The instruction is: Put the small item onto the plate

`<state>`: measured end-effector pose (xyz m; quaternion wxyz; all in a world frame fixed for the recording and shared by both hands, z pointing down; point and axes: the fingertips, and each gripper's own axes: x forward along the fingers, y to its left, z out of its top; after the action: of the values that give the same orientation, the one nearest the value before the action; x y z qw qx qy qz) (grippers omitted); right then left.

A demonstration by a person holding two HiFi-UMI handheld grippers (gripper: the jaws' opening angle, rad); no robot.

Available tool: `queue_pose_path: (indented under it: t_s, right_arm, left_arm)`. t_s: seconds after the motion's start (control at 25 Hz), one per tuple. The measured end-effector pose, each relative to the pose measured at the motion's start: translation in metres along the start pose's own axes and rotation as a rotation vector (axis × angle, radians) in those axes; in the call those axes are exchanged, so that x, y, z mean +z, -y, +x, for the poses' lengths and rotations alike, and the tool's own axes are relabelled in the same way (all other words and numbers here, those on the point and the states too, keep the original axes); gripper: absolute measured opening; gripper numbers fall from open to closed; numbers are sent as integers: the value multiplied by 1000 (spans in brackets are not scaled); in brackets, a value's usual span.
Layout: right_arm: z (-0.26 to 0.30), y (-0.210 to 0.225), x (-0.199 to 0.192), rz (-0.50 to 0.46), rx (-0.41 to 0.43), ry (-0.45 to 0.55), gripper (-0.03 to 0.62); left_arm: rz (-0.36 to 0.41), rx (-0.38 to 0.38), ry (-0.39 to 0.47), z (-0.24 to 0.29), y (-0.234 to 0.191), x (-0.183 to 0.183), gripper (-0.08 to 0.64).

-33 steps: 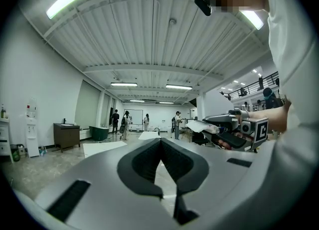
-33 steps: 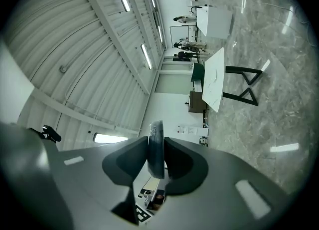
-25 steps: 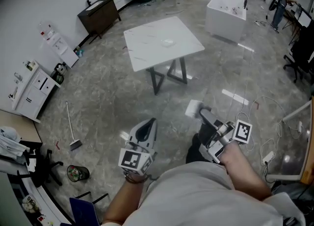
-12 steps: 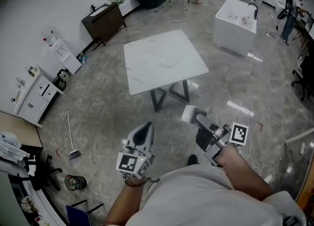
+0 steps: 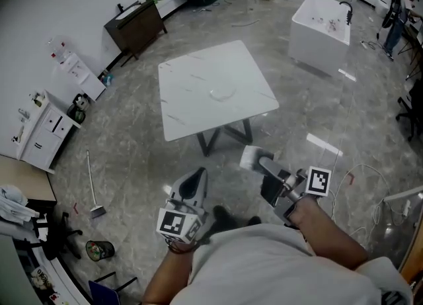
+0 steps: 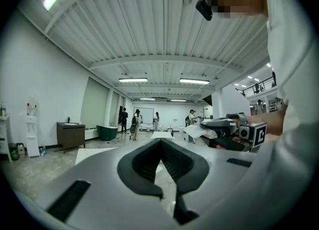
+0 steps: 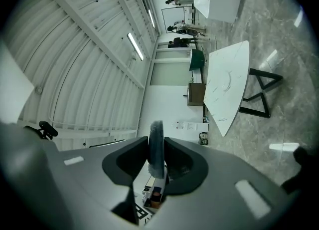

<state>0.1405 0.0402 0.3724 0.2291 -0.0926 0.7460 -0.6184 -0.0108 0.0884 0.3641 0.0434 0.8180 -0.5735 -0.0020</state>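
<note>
A clear plate (image 5: 223, 92) lies near the middle of the white marble table (image 5: 192, 108), well ahead of both grippers. The same plate (image 7: 230, 80) shows as a faint ring on the table (image 7: 219, 104) in the right gripper view. My right gripper (image 5: 254, 159) is held over the floor short of the table's near edge. It is shut on a small pale flat item (image 5: 249, 157), which stands edge-on (image 7: 156, 146) between the jaws. My left gripper (image 5: 197, 173) hangs lower left of it, shut with nothing in its jaws (image 6: 160, 143).
A white bathtub (image 5: 322, 22) stands beyond the table on the right, a dark cabinet (image 5: 135, 27) on the left wall. A white cupboard (image 5: 39, 128), a broom (image 5: 92, 188) and a bin (image 5: 98, 251) are at the left. Cables (image 5: 357, 178) lie on the floor to the right.
The table has come nearer and now sits further left and lower in the head view. Both grippers keep their places in front of the person; the right one still holds the item.
</note>
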Motion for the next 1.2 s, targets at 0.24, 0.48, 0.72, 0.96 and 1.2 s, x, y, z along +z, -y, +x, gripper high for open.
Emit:
queue_pose_path:
  t_s: [0.24,0.48,0.72,0.96,1.2]
  right_arm:
    - [40,30,41,9,-33,12,98]
    - [107,58,92,8,-47,30,98]
    - [185,88,140,7,-75,79,98]
    - [247,119,175,-8,-105,139,98]
    - [277,142,195,-13,-128,174,98]
  left_arm:
    - [-48,-6,13,56,-48,-5,6]
    - [-73,-58,3,129,-114,-10,6]
    - [-90,-121,-30,194,-192,-3,6]
    - [-88,-174,-37,244,-266,3,6]
    - [-82,-215,-36,272,-302,2,6]
